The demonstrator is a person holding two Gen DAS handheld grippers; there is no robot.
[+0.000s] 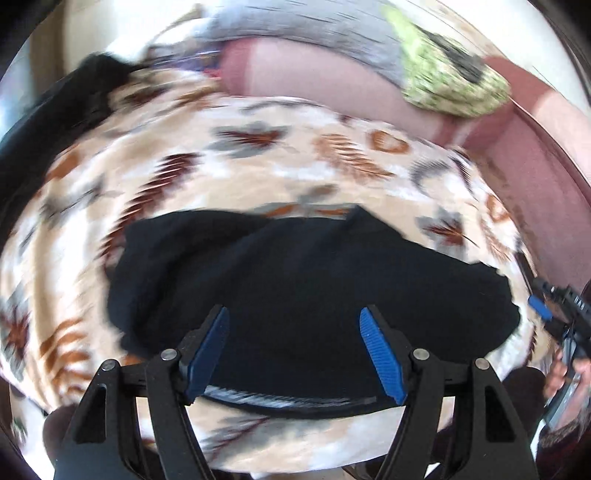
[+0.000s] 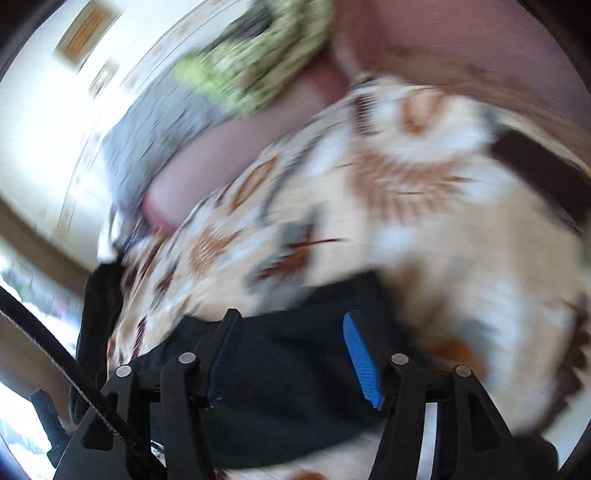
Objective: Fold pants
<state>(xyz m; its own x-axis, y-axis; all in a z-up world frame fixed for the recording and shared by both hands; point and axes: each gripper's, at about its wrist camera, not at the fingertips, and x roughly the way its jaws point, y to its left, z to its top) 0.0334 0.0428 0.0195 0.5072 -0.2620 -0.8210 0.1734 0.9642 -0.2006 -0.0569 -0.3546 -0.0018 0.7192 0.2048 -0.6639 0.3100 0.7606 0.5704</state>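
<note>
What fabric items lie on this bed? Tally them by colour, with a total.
Black: 1, the folded black pants
Beige leaf-patterned: 1, the blanket beneath them
Pink: 1, the long pillow
Green patterned: 1, the cushion
Grey: 1, the cloth
Total: 5

I see open blanket (image 1: 332,155) beyond the black pants (image 1: 295,280), a broad bare stretch where I can pass either gripper freely. Further back, pinkish cushions (image 1: 295,77) close that side, with a grey throw (image 1: 314,26) and a green patterned pillow (image 1: 450,81) on them. At far left a dark heap of cloth (image 1: 55,129) borders the blanket. To the right, the right gripper (image 1: 546,306) sits just beside the pants' edge, narrowing that flank. Both views are blurred.
</note>
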